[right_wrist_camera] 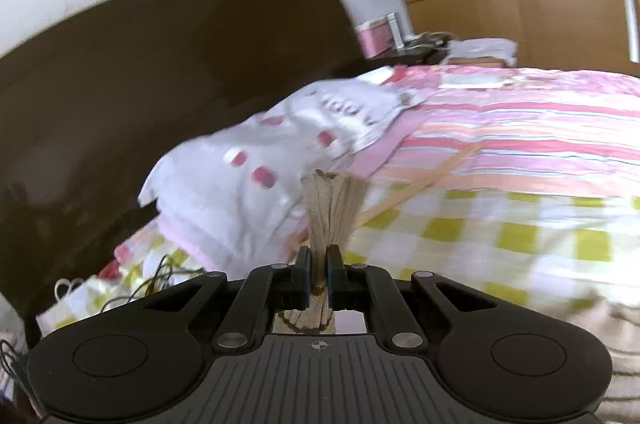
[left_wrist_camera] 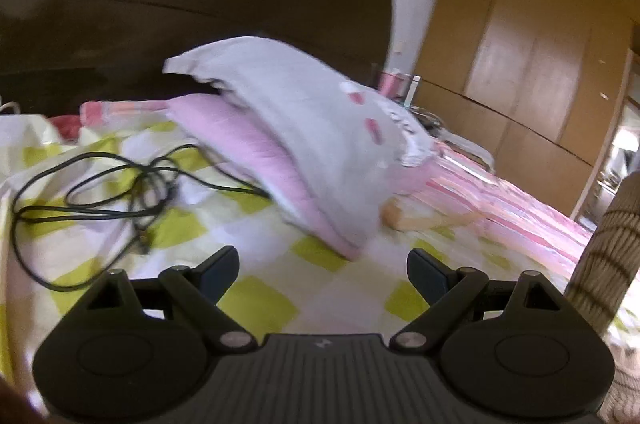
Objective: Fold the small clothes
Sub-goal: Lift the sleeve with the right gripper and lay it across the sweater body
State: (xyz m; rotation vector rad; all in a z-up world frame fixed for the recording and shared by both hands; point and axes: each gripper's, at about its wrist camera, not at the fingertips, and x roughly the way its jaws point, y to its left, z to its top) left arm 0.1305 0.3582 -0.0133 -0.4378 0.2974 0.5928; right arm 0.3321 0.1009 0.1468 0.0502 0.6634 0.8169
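One small garment point(right_wrist_camera: 328, 208), beige with thin dark stripes, is what we have in hand: a bunched edge of it is pinched in our right gripper point(right_wrist_camera: 319, 266), whose jaws are clamped tight on the cloth, with a fan of pleats standing out beyond the pads and a little more showing behind them. In the left wrist view the same striped fabric point(left_wrist_camera: 600, 260) hangs as a taut band at the right edge, so we judge it lifted clear of the bed rather than lying on it.

We expect it to handle as light, soft knit: it will sag, twist and stretch, not hold a shape, and it should not slip from a firm pinch. A single grip lets it dangle in a rope, so we would take a second hold along the same edge, well apart from the first, and spread it flat before any fold.

Our left gripper point(left_wrist_camera: 322, 274) is released, jaws wide with nothing between them, above the yellow-checked bedsheet point(left_wrist_camera: 272, 256). Beyond lie a grey pillow point(left_wrist_camera: 320, 128) on a pink one point(left_wrist_camera: 256, 152), a tangled black cable point(left_wrist_camera: 120, 184), a striped pink quilt point(right_wrist_camera: 520, 128) and the dark headboard point(right_wrist_camera: 160, 64).
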